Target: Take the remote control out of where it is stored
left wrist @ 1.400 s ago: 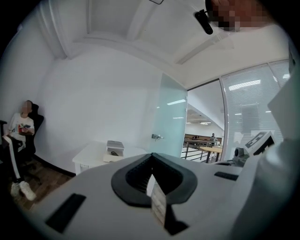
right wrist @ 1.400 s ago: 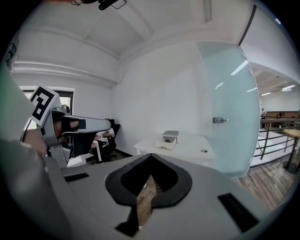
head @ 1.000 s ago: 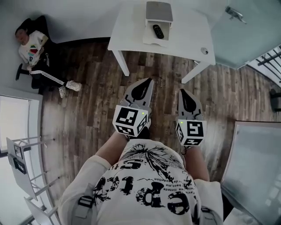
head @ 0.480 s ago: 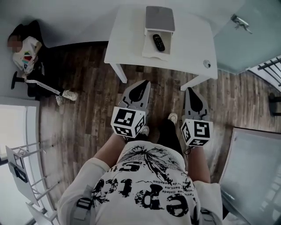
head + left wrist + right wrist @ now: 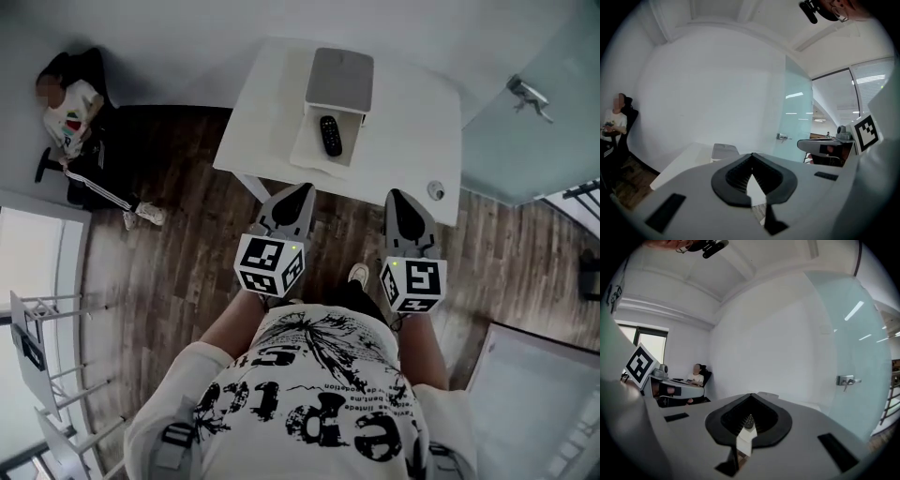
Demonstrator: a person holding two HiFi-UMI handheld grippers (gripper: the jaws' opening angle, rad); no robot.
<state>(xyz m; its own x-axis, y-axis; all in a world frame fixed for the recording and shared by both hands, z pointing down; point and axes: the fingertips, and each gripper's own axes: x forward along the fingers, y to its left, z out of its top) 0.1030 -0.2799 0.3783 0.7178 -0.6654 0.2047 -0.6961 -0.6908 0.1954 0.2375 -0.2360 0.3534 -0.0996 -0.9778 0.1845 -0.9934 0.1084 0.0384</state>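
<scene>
A black remote control [image 5: 330, 134] lies in the pulled-out white drawer [image 5: 314, 150] of a small grey-topped box [image 5: 340, 78] on a white table [image 5: 412, 103]. Both grippers are held side by side over the wooden floor, just short of the table's near edge, pointing at it. My left gripper [image 5: 300, 190] is shut and holds nothing. My right gripper [image 5: 397, 195] is also shut and empty. In the left gripper view the box [image 5: 725, 151] shows beyond the shut left gripper [image 5: 751, 155]. In the right gripper view a dark shape that looks like the remote [image 5: 748, 421] shows below the tip of the shut right gripper [image 5: 751, 395].
A person [image 5: 70, 111] sits on a dark chair against the wall at far left. A frosted glass door with a metal handle [image 5: 530, 94] stands right of the table. A small round fitting [image 5: 436, 190] sits at the table's near right corner. White racks [image 5: 37, 356] stand at lower left.
Both grippers have moved forward toward the table, whose near edge now lies just ahead of their tips. The jaws stay shut and the remote has not moved in its drawer.
</scene>
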